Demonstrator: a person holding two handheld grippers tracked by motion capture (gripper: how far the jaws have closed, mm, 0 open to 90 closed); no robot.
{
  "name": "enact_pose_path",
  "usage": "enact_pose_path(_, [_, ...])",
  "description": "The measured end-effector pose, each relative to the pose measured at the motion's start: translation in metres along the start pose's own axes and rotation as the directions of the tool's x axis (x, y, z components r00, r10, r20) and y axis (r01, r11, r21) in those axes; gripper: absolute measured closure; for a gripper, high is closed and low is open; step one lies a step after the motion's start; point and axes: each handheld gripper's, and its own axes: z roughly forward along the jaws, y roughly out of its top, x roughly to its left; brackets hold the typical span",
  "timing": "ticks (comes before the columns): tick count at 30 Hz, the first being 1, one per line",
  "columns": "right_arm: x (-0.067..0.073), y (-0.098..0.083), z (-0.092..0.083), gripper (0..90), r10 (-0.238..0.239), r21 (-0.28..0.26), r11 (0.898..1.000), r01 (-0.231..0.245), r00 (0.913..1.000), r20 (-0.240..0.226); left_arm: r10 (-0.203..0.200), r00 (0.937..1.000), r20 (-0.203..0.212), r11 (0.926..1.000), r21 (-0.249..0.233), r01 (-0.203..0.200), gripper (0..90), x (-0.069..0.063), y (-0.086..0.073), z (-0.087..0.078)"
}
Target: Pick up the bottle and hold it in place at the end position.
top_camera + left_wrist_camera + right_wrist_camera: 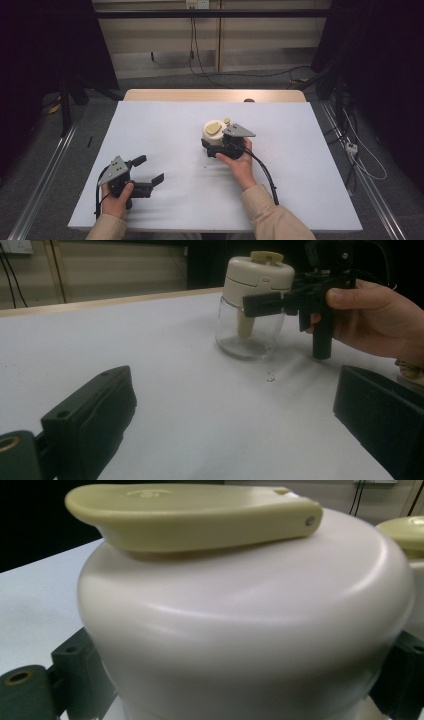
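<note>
White table [165, 130], frame centre: right gripper [226, 143] probably clamps the jar [250, 305]; squeeze evenly while the left gripper [147, 171], lower left, gapes wide.

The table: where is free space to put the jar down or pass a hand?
Bare white table lies left of the jar, between it and the left hand-held gripper, and along the far edge. Right of the jar is also bare. It is crowded only where the right hand-held gripper meets the jar.
</note>
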Motion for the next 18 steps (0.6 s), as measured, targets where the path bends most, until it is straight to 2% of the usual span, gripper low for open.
enact_pose_path(3, [0.0, 0.0, 0.0, 6.5, 0.003, -0.002, 1.0, -0.003, 1.0, 0.003, 0.017, 0.9999, -0.001, 0.9999, 0.001, -0.017, 2.8, -0.001, 0.003, 0.002])
enact_pose_path(6, [0.001, -0.001, 0.0, 6.5, 0.003, -0.002, 1.0, -0.003, 1.0, 0.007, 0.012, 0.9999, 0.0, 0.9999, -0.008, -0.012, 2.7, -0.002, 0.006, 0.005])
enact_pose_path(18, [0.001, -0.001, 0.0, 6.4, 0.006, -0.003, 1.0, -0.006, 1.0, 0.006, 0.014, 0.9998, -0.012, 0.9998, 0.011, -0.014, 2.7, -0.005, 0.015, 0.018])
